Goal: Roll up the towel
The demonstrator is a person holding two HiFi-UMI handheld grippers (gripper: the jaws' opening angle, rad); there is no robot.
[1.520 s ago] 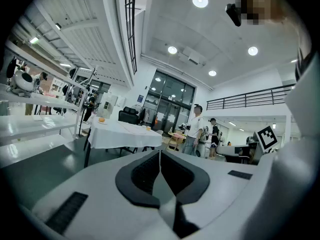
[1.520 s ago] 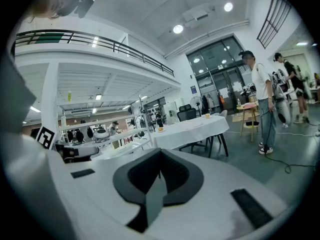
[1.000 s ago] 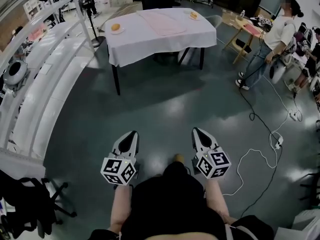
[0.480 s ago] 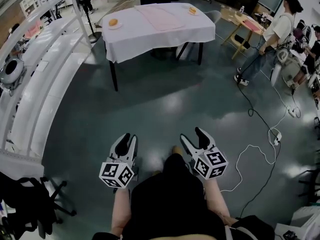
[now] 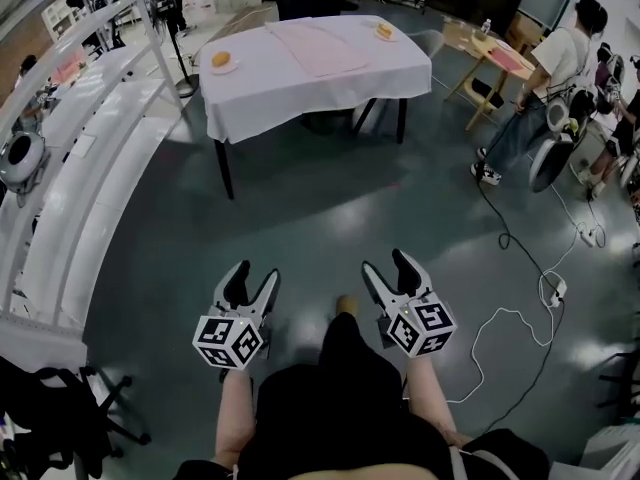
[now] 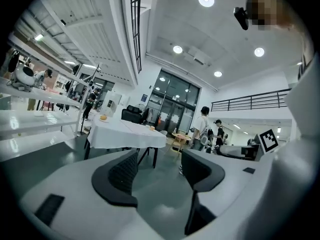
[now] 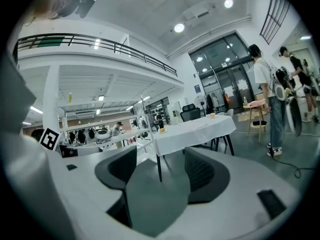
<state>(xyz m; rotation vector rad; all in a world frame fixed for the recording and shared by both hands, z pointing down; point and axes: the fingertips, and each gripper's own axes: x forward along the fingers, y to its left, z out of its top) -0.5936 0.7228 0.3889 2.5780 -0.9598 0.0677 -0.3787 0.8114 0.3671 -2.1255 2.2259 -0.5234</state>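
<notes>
**Both tools opening over the floor, towel lying far off on the table**

The left tool [image 5: 252, 280] and the right tool [image 5: 388, 268] are hanging side by side over the grey floor [image 5: 330, 208], low in the head view, each pointing away from the person holding them. The left gripper view is showing the left tool [image 6: 159, 165] with its jaws opening and standing well apart. Only floor and the distant room are showing between them. The right gripper view is showing the same of the right tool [image 7: 160, 166]: its jaws are opening wide and nothing is sitting between the pads.

The towel [image 5: 320, 46], pale pink, is lying spread flat on the table [image 5: 300, 88], which is standing well apart from both tools at the far side of the floor under a white cloth. A plate [image 5: 222, 63] with a small orange thing is sitting near the table's left end, and a second plate [image 5: 385, 32] is sitting near its far right corner, the towel lying between them and touching neither.

A person [image 5: 545, 93] is standing to the right of the table, and a white cable [image 5: 500, 313] is trailing across the floor to the right of the right tool
</notes>
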